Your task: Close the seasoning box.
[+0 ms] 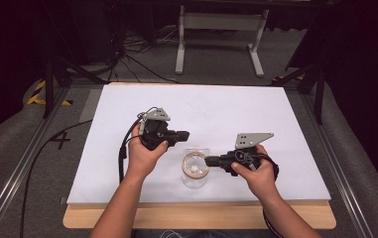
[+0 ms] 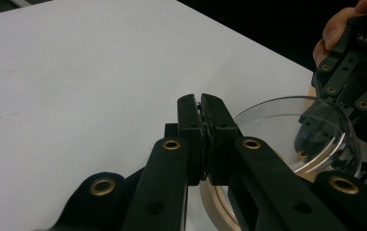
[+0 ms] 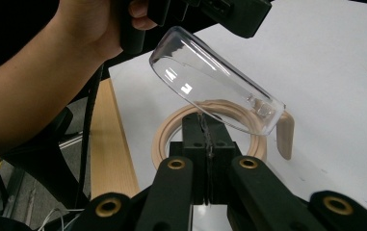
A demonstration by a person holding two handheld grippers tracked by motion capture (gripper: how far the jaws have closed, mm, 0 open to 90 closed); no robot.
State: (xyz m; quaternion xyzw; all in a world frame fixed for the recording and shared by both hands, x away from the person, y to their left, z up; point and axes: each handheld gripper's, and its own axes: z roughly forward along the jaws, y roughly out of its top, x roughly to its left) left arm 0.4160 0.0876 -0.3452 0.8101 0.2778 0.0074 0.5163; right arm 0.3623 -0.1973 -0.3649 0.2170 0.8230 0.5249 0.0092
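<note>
Glass container with hinged lid, between two tools on the white surface.

Clear jar is sitting near the front edge of the white surface, its clear lid tilting up and open above a beige ring at the mouth; a beige tab is hanging down at the ring's side. Something small and white is lying inside the jar, too small to identify. Right tool is reaching in from the jar's right at rim level, its jaws pressing together; whether they are pinching the rim cannot be told. Left tool is hovering just beyond the jar to its upper left, jaws closing on nothing visible. Person's left hand and right hand are gripping the tool bodies. Light wooden board is showing under the surface's front edge.
</note>
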